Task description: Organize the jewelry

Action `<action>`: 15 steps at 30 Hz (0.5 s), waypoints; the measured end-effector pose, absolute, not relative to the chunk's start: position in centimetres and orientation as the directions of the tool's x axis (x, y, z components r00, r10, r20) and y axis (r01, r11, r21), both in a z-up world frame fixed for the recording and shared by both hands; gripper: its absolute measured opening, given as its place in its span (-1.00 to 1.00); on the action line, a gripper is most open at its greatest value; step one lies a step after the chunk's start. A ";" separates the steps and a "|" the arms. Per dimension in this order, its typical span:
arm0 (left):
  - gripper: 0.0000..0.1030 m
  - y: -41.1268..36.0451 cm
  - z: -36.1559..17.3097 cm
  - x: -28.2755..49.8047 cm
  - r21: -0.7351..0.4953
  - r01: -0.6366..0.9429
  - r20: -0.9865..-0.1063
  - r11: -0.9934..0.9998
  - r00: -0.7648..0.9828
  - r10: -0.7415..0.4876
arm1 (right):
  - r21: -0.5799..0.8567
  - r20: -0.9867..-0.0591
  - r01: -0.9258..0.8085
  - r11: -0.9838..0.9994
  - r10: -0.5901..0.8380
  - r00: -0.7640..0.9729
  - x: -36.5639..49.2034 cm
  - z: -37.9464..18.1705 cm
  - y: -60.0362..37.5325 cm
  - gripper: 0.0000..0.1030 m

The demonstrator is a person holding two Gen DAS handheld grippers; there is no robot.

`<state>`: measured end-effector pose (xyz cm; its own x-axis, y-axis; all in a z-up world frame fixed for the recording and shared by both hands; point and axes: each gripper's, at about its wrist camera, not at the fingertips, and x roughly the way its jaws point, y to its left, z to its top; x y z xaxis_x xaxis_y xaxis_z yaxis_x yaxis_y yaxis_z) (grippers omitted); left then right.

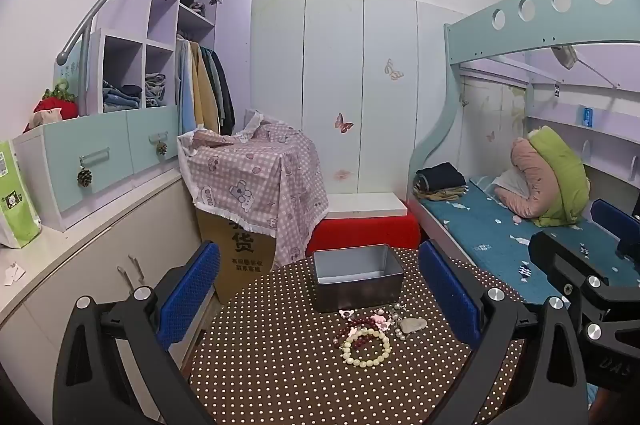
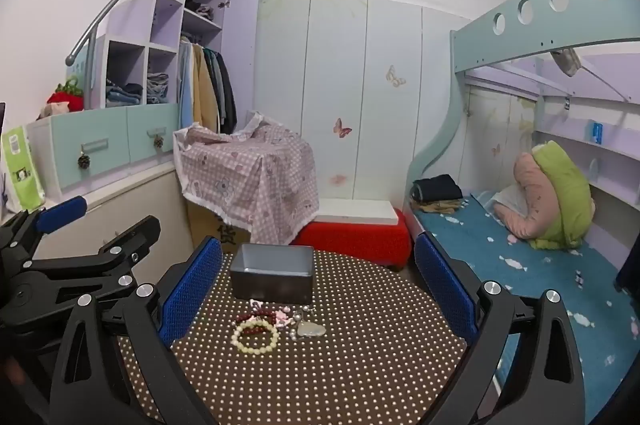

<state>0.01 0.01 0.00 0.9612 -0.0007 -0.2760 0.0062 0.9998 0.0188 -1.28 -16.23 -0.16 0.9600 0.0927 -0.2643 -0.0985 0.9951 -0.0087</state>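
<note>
While tilted slightly downward, both grippers (image 1: 320,289) (image 2: 318,289) wide apart.

A child's bedroom at home: bunk bed (image 1: 520,225), butterfly-decorated wardrobe (image 1: 340,85), hanging clothes (image 1: 208,89).

Jewelry heap (image 1: 370,333) before metal tin (image 1: 357,277)

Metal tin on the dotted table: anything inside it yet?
The metal tin shows only bare inner walls and floor; its near wall hides the front floor strip. The jewelry pile lies outside, before it.
</note>
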 end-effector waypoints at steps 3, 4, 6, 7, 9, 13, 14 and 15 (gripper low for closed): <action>0.86 0.0 0.0 0.0 0.022 0.006 -0.276 1.000 0.961 0.001 | -0.010 -0.263 -0.099 0.995 0.093 0.960 -1.3 -0.2 -16.2 0.82; 0.86 0.0 0.0 0.0 0.021 0.005 -0.276 1.000 0.961 0.001 | -0.010 -0.263 -0.099 0.995 0.093 0.960 -1.3 -0.1 -16.2 0.82; 0.86 0.0 0.0 0.0 0.021 0.006 -0.278 1.000 0.961 0.000 | -0.011 -0.262 -0.098 0.995 0.092 0.961 -1.3 -0.1 -16.2 0.82; 0.86 0.0 0.0 0.0 0.021 0.007 -0.278 1.000 0.961 -0.001 | -0.012 -0.261 -0.098 0.995 0.091 0.961 -1.3 -0.1 -16.3 0.82; 0.86 0.0 0.0 0.0 0.022 0.006 -0.278 1.000 0.961 0.001 | -0.010 -0.263 -0.099 0.995 0.093 0.960 -1.3 -0.1 -16.2 0.82; 0.86 0.0 0.0 0.0 0.024 0.005 -0.279 1.000 0.960 0.001 | -0.011 -0.264 -0.099 0.995 0.093 0.960 -1.3 -0.1 -16.1 0.82; 0.86 0.0 0.0 0.0 0.024 0.006 -0.279 1.000 0.960 0.001 | -0.009 -0.264 -0.099 0.995 0.093 0.960 -1.3 -0.1 -16.2 0.82; 0.86 0.0 0.0 0.0 0.023 0.006 -0.279 1.000 0.960 0.001 | -0.009 -0.263 -0.099 0.995 0.093 0.960 -1.3 -0.1 -16.2 0.82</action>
<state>0.02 -0.01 0.00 0.9603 0.0006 -0.2791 0.0061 0.9997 0.0233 -1.32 -16.16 -0.12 0.9601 0.0935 -0.2635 -0.0994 0.9950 -0.0091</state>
